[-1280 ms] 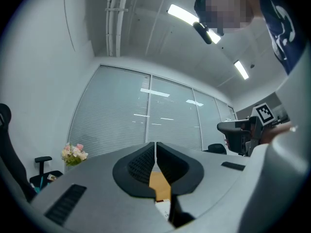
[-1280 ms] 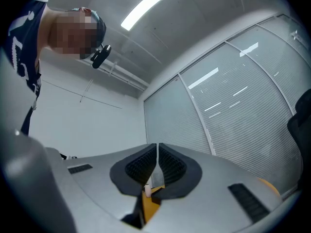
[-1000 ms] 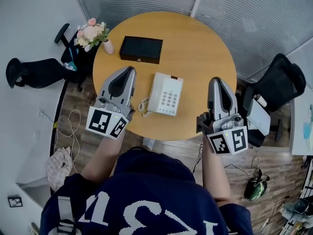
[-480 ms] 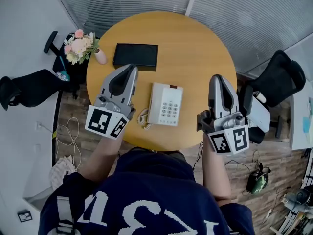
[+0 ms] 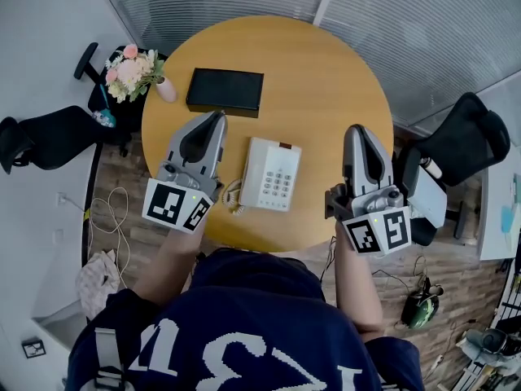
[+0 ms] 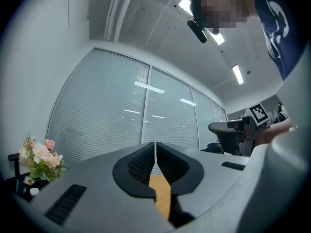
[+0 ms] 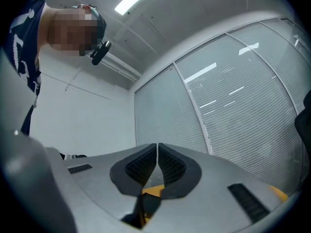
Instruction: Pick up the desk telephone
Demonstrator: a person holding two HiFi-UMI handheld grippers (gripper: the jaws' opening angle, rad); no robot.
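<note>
Squarely between the grippers, the phone [image 5: 271, 174] lies flat on the round counter [image 5: 326, 72] (coiled cord [image 5: 234, 196] at its left edge). Left gripper [image 5: 218, 118] and right gripper [image 5: 356, 130] flank it without touching, both with jaws together and empty. A black box [image 5: 225, 91] sits beyond.

Holds a gripper in each hand, both reaching forward from the body and well apart. Points the left gripper [image 5: 218, 116] ahead with its tip leaning a little inward; has its jaws closed tight together, with nothing between them. Points the right gripper [image 5: 356, 130] almost straight ahead, tip only slightly inward; has its jaws closed as well, also empty. Carries the left marker cube [image 5: 177, 204] and the right marker cube [image 5: 376, 232] at the near ends, close to the torso. Stretches the bare left forearm [image 5: 167, 259] and right forearm [image 5: 358, 287] out from a dark blue shirt.
</note>
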